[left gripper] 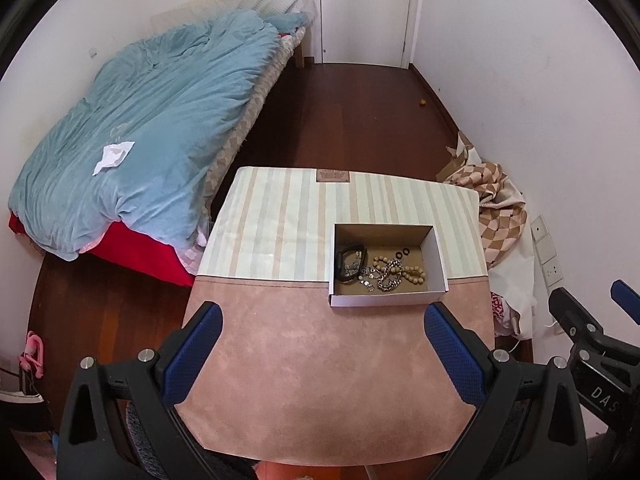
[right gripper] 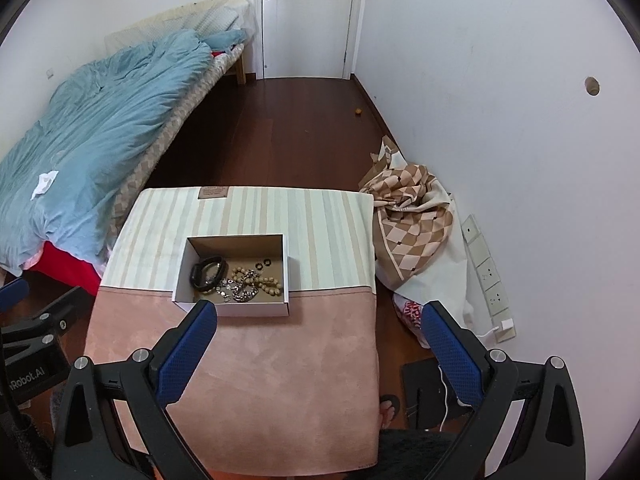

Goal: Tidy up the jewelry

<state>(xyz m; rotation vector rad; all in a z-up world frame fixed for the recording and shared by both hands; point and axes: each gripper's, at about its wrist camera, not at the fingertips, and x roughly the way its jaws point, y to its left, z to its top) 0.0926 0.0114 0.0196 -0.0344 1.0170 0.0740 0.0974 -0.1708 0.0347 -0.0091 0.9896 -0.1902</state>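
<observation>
Table (left gripper: 332, 360), draped in a pink suede-like cloth with a striped panel at the far end, carries one open cardboard box (left gripper: 384, 300) near its middle right; all the jewelry lies inside, on the box floor. Left gripper (left gripper: 320, 356) and right gripper (right gripper: 320, 356) both hover over the near edge, jaws wide, holding nothing. Box: light, stiff card, likely to slide on the cloth if nudged; its near wall stands between the jaws and the contents, so entry looks better from above. Contents, largest first: black band (left gripper: 349, 262) at the left, looped and semi-stiff, probably easiest to pinch across its strap. Wooden bead strand (left gripper: 404, 272) at the right, limp, beads round and inclined to roll out of a pinch; take it on the cord between beads. Metal chain (left gripper: 386, 282), heavy for its size, slack, lying partly over the beads (lifting one may drag the other). Two small dark rings (left gripper: 402, 254) toward the far wall, apart from the tangle, thin and flat-lying, hardest to grip. Surroundings: bed with blue duvet (left gripper: 140, 120) left, checked fabric heap (right gripper: 412, 216) right, neither in the way.
</observation>
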